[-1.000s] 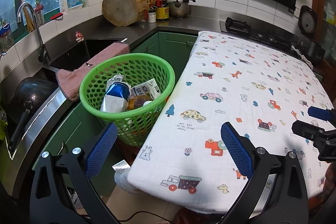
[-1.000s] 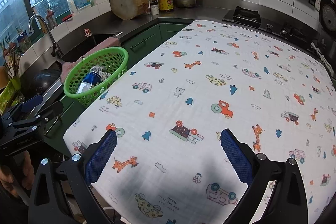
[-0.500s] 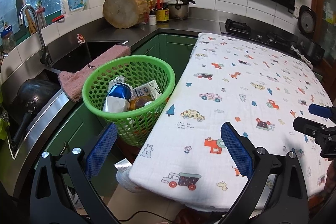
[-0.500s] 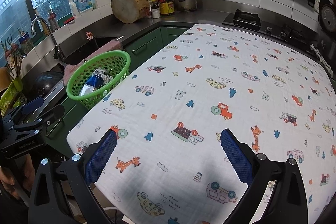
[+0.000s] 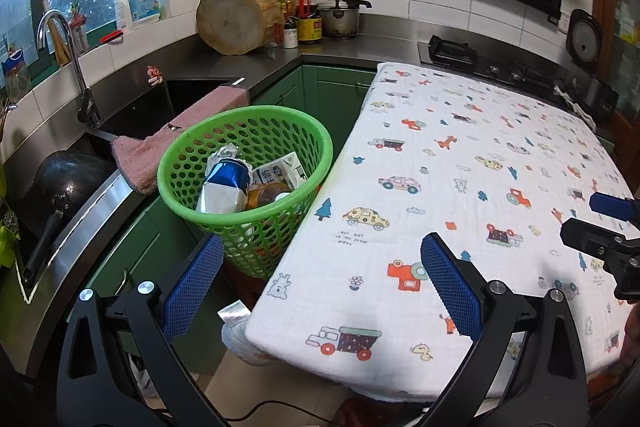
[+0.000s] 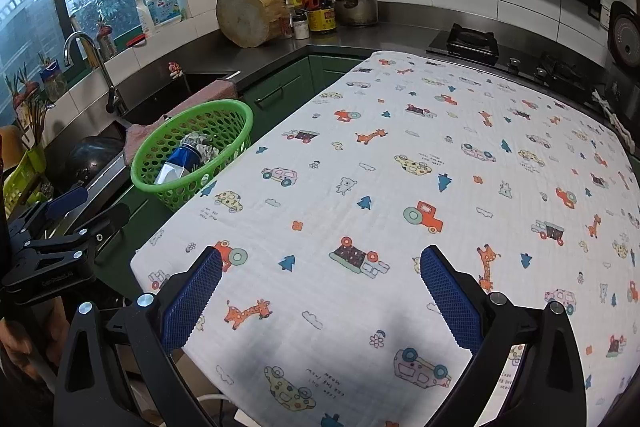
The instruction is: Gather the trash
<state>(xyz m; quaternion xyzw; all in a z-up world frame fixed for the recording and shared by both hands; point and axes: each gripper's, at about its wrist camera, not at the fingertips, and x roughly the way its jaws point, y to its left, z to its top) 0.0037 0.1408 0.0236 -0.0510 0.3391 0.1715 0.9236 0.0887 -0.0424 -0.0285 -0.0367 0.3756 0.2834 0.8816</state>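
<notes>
A green mesh basket stands off the table's left edge, beside the sink. In it lie a crushed blue and white can, a small carton, crumpled foil and a brown item. My left gripper hangs open and empty over the table's near left corner, short of the basket. My right gripper hovers open and empty above the patterned tablecloth. No trash shows on the cloth.
The sink with a pink towel lies behind the basket. A black wok sits at the left. A wood block, bottles and a pot stand on the back counter; a stove is beyond the table.
Both grippers have drawn back and risen a little, so basket and table look slightly smaller. Both stay open and empty.
</notes>
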